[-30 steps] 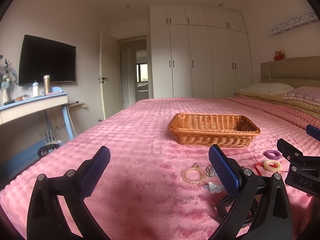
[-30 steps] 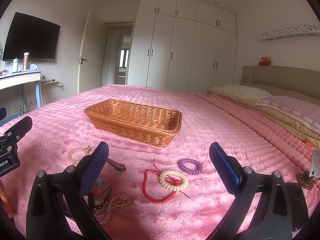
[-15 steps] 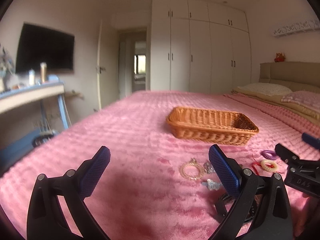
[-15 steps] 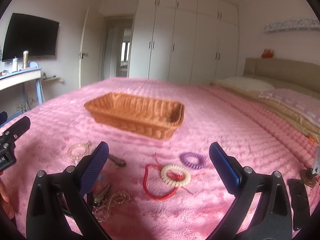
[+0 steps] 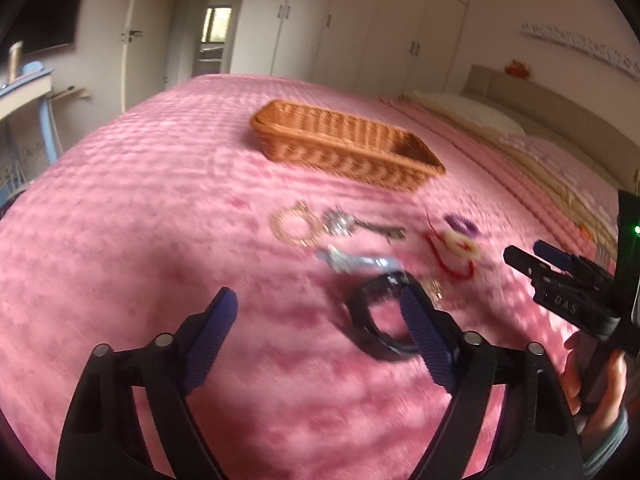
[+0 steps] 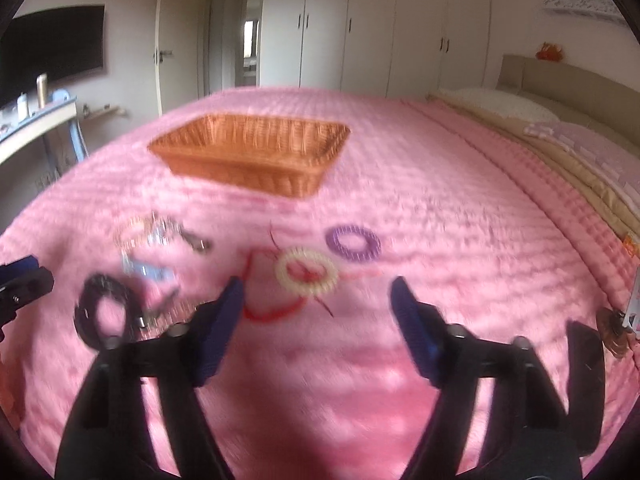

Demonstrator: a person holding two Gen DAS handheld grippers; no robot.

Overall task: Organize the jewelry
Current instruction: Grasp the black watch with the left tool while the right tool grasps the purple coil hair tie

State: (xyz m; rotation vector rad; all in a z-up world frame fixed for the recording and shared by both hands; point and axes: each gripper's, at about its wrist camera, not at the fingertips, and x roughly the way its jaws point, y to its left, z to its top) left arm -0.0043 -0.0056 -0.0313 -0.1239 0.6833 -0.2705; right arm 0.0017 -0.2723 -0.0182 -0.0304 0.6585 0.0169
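Note:
An empty wicker basket [image 5: 344, 146] [image 6: 252, 154] sits on the pink bedspread. In front of it lie jewelry pieces: a black band [image 5: 376, 316] [image 6: 105, 312], a gold bracelet [image 5: 294, 226], a silver hair clip [image 5: 356, 262], a cream coil ring [image 6: 306, 271] on a red cord [image 6: 268, 312], and a purple coil ring [image 6: 353, 242]. My left gripper [image 5: 320, 322] is open and empty above the bed, its right finger beside the black band. My right gripper [image 6: 316, 304] is open and empty, just short of the cream ring. Both views are blurred.
The pink bedspread [image 5: 160, 200] stretches to pillows [image 6: 500, 106] and a headboard on the right. A desk [image 6: 36, 124] stands off the bed's left side. White wardrobes [image 6: 380, 24] stand at the back. A small brown object [image 6: 614, 332] lies at the right edge.
Both grippers have tipped downward and moved toward the jewelry. The left view now shows the black band beside its right finger; the right gripper has come close to the cream ring.

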